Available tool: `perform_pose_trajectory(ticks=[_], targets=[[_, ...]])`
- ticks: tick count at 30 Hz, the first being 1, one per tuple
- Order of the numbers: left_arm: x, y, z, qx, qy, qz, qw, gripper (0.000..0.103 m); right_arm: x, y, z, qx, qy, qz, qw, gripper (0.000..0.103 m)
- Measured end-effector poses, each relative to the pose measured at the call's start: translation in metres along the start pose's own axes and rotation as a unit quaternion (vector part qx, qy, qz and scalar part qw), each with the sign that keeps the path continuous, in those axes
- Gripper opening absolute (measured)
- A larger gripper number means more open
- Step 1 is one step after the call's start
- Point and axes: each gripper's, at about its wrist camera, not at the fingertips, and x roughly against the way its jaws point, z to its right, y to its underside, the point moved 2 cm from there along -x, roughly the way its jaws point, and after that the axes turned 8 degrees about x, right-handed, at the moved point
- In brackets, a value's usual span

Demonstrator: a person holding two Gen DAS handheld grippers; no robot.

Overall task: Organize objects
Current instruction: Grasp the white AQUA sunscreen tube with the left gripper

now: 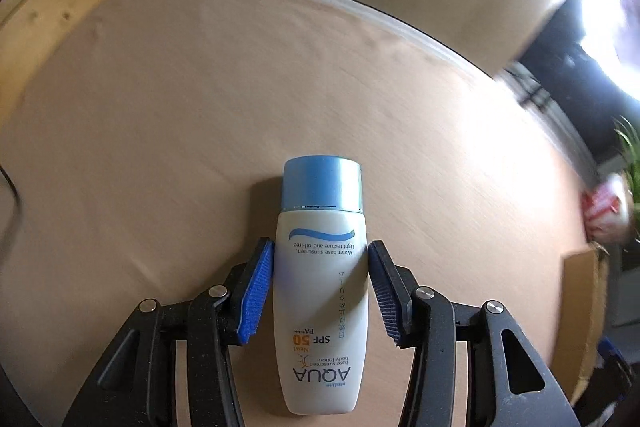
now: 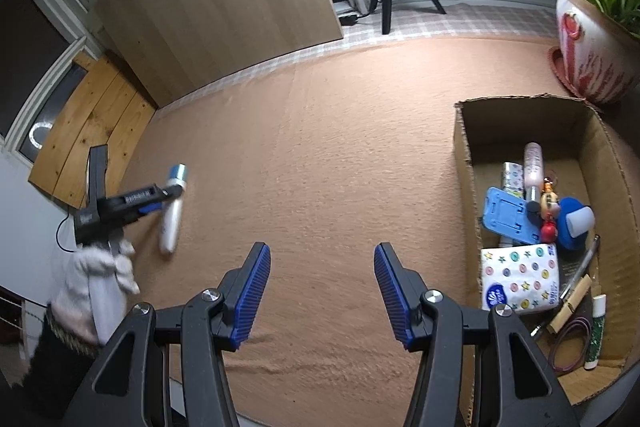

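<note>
The left tool (image 1: 320,287) had clamped the sunscreen bottle (image 1: 322,291) at its waist, over the tan worktop (image 1: 200,107) — pickup step. The right tool (image 2: 322,291) gaped empty. Next, likely, a carry to the cardboard box (image 2: 464,163) — well apart.

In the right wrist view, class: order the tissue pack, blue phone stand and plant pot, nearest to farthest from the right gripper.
1. Tissue pack, in the box's near end, right of the right gripper.
2. Blue phone stand, mid-box.
3. Plant pot, beyond the box, far right.
</note>
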Motion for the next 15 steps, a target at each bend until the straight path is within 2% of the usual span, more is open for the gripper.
perform_pose_trajectory(ticks=[4,8,12,15], targets=[[-0.006,0.052,0.048,-0.054,0.001,-0.005,0.9985,0.047,-0.006,0.000,-0.002,0.002,-0.007,-0.003,1.000,0.050],[-0.010,0.080,0.078,-0.065,0.029,-0.029,0.9970,0.047,-0.014,0.001,-0.002,0.001,-0.013,-0.012,1.000,0.050],[-0.012,0.089,0.092,-0.074,0.038,-0.044,0.9956,0.046,-0.020,0.000,-0.004,0.003,-0.021,-0.017,1.000,0.050],[-0.006,0.084,0.088,-0.066,0.034,-0.035,0.9967,0.048,-0.030,-0.004,-0.009,0.005,-0.036,-0.026,0.999,0.050]])
